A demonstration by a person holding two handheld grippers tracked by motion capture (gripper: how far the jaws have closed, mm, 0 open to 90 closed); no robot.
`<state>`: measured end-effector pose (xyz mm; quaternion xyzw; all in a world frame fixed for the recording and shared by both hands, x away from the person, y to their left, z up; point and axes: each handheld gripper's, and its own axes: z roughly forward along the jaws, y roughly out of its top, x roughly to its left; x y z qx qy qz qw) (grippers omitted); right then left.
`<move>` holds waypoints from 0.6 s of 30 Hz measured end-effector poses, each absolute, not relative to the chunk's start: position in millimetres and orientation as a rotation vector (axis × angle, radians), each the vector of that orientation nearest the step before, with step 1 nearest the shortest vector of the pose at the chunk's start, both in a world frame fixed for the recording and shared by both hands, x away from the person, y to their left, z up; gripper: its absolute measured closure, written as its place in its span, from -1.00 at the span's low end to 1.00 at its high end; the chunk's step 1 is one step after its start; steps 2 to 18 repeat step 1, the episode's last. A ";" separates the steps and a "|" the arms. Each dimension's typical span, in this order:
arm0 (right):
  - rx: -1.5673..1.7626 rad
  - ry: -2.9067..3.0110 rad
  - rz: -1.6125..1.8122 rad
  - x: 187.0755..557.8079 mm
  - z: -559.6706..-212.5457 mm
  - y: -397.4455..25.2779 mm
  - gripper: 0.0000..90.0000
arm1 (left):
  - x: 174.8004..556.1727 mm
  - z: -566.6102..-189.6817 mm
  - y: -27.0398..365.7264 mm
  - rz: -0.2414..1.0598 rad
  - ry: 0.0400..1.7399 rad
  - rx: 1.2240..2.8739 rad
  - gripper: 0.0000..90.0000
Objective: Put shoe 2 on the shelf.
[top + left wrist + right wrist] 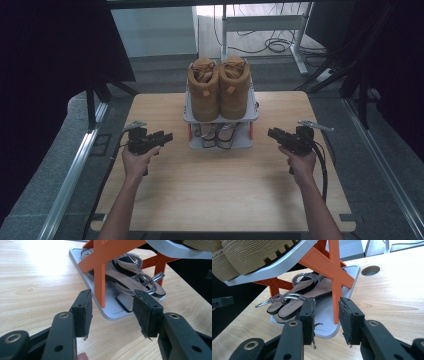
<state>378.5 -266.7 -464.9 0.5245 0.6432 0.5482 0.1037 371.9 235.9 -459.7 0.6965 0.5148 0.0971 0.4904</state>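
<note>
A small two-tier shoe rack (220,118) with grey shelves and orange legs (100,277) stands at the middle back of the wooden table (220,190). Two tan boots (218,87) rest on its top shelf. A pair of flat sandals (219,134) with metal buckles lies on the bottom shelf (100,300). My left gripper (167,137) hovers left of the rack, open and empty, its jaws pointing at the rack's corner (112,311). My right gripper (272,133) hovers right of the rack, open and empty, facing the sandals (297,296) and an orange leg (334,285).
The table has a round cable hole (370,270) near its far right side. A desk frame with loose cables (272,42) stands on the floor behind. Metal rails (75,170) run along both sides of the table. Dark curtains hang to the left and right.
</note>
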 end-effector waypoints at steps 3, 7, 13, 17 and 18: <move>1.546 1.897 1.615 378.4 -464.7 -266.7 0.45 | 371.9 -459.6 236.3 0.236 1.250 1.693 0.10; 1.546 1.897 1.615 378.4 -464.7 -266.7 0.45 | 371.9 -459.6 236.3 0.236 1.250 1.693 0.10; 1.546 1.897 1.615 378.4 -464.7 -266.7 0.45 | 371.9 -459.6 236.3 0.236 1.250 1.693 0.10; 1.546 1.897 1.615 378.4 -464.7 -266.7 0.45 | 371.9 -459.6 236.3 0.236 1.250 1.693 0.10; 1.546 1.897 1.615 378.4 -464.7 -266.7 0.45 | 371.9 -459.6 236.3 0.236 1.250 1.693 0.10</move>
